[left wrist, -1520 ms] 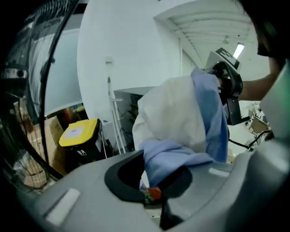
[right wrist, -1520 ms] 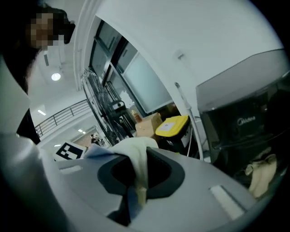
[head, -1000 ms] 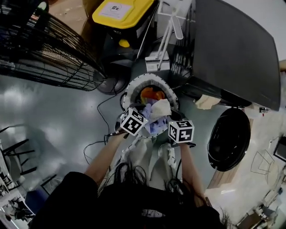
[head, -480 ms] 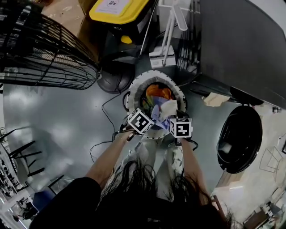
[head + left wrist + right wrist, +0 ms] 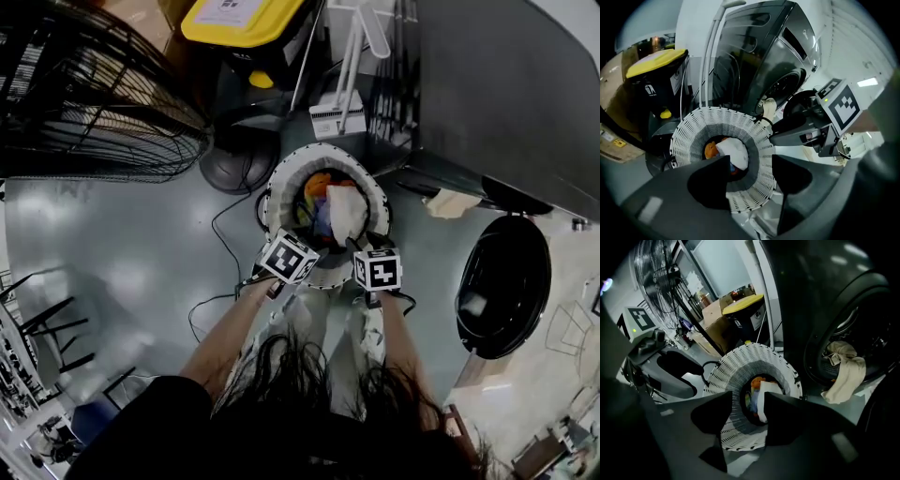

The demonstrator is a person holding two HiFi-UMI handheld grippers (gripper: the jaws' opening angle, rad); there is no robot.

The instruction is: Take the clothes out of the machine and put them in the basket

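Now both grippers hang over the white basket [image 5: 693,126], which stands on the grey floor [image 5: 122,244] in front of the person's legs. The left gripper [image 5: 751,171] has its jaws apart with nothing between them; you can see the basket through the gap. The right gripper [image 5: 747,411] has just been opening its jaws, and they stand apart too, holding nothing. A white cloth [image 5: 346,212] lies on top of the pile in the basket, with an orange cloth [image 5: 317,184] and something blue under it. The dark washing machine [image 5: 497,84] is just beside the basket, and its round door [image 5: 502,286] is swung open. A beige cloth [image 5: 846,371] hangs out of the machine's opening. A big black fan [image 5: 84,103] and a bin with a yellow lid [image 5: 239,17] stand on the far side of the basket.
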